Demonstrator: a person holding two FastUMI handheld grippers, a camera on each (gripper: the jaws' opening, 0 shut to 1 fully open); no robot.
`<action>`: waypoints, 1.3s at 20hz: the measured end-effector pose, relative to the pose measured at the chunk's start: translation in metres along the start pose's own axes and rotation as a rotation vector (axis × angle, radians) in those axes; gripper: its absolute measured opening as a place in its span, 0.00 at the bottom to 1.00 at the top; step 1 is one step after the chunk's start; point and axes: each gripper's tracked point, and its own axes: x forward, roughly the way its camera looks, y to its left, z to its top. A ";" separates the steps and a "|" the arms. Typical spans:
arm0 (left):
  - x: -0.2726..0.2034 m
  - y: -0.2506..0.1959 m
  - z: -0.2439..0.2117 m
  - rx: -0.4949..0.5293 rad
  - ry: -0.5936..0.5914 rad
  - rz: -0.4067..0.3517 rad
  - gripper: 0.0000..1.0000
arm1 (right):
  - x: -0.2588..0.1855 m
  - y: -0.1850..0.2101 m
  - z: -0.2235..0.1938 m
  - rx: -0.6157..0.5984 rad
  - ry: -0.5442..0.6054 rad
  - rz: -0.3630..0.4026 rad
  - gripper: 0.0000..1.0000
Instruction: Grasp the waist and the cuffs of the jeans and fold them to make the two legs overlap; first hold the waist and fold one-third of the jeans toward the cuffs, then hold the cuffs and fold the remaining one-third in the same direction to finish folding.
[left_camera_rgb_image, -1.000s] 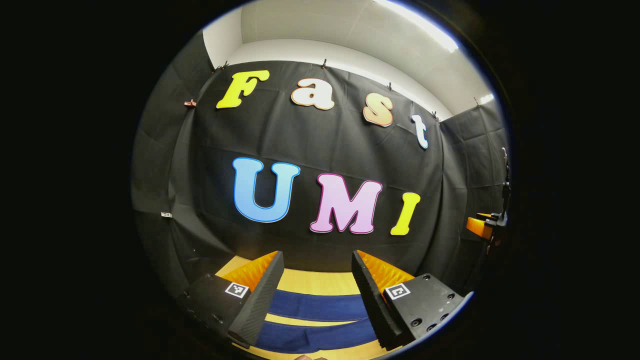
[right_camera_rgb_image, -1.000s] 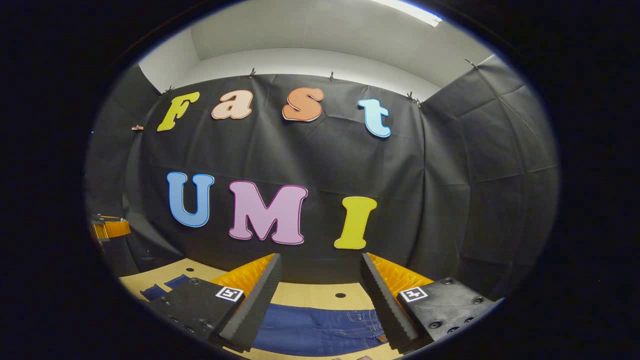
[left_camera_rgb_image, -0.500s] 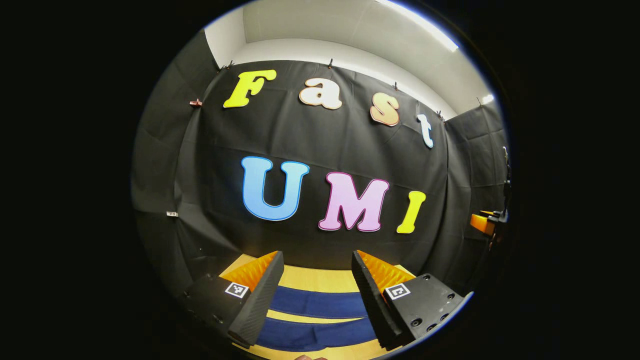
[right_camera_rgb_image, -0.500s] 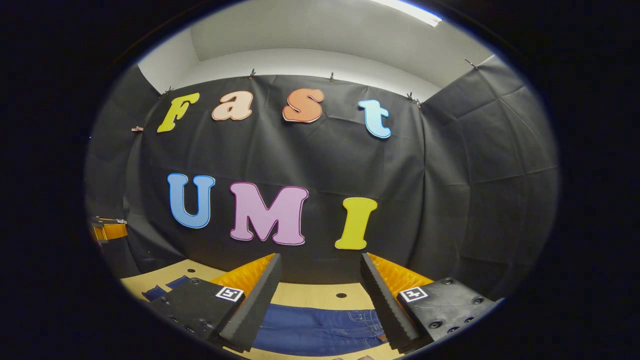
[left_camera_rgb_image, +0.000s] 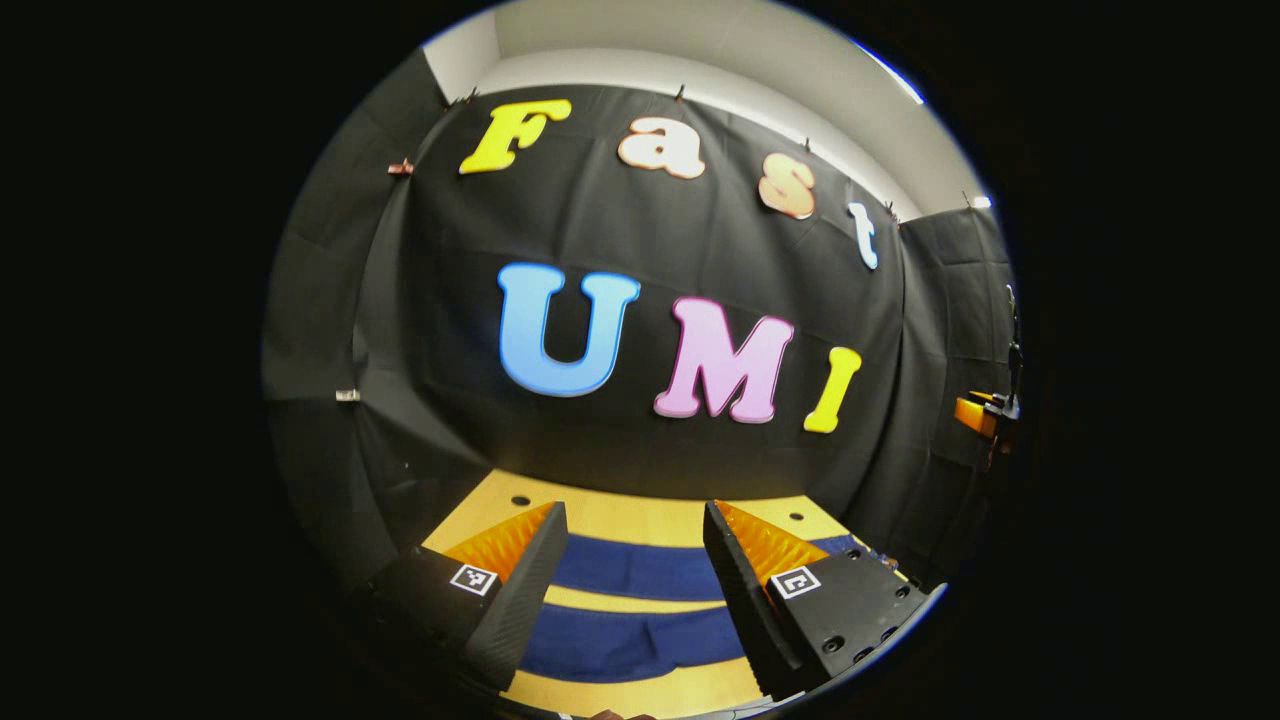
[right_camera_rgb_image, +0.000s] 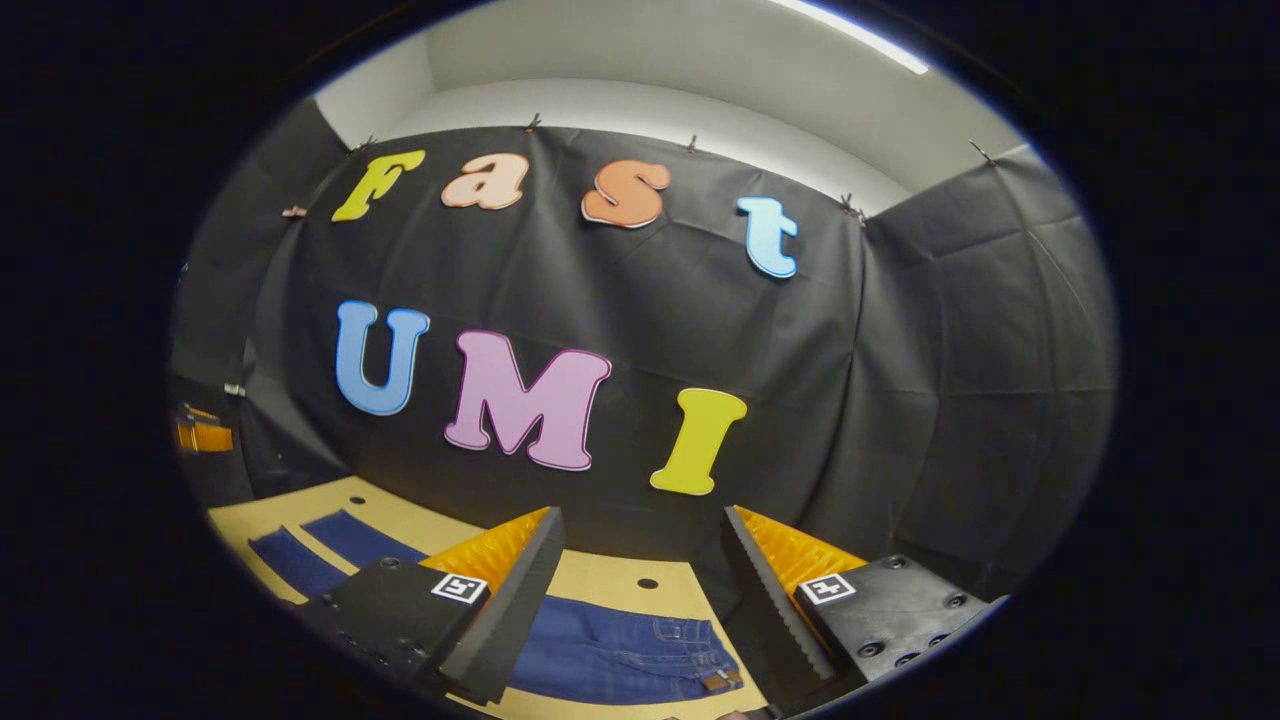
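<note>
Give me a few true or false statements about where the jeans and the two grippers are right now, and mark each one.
1. The jeans lie flat on the table. True.
2. The two legs are already stacked on each other. False: they lie side by side with a strip of table between them.
3. The left gripper is clamped on a cuff. False: it is open above the legs.
4. The right gripper is open over the waist end. True.
5. The table has small round holes. True.

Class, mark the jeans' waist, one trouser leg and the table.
jeans' waist (right_camera_rgb_image: 690, 650), right gripper view, waistband end.
trouser leg (left_camera_rgb_image: 630, 570), left gripper view, mid leg.
table (left_camera_rgb_image: 620, 518), left gripper view, bare top.
</note>
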 end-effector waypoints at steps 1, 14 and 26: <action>0.001 0.007 -0.014 0.004 0.027 -0.003 0.81 | 0.002 0.005 -0.009 -0.018 0.004 0.046 0.97; 0.028 0.052 -0.132 0.263 0.356 -0.238 0.81 | 0.048 0.010 -0.251 -0.246 0.522 0.410 0.97; 0.036 0.121 -0.308 0.724 1.092 -0.520 0.81 | 0.044 0.036 -0.438 -0.354 1.015 0.830 0.97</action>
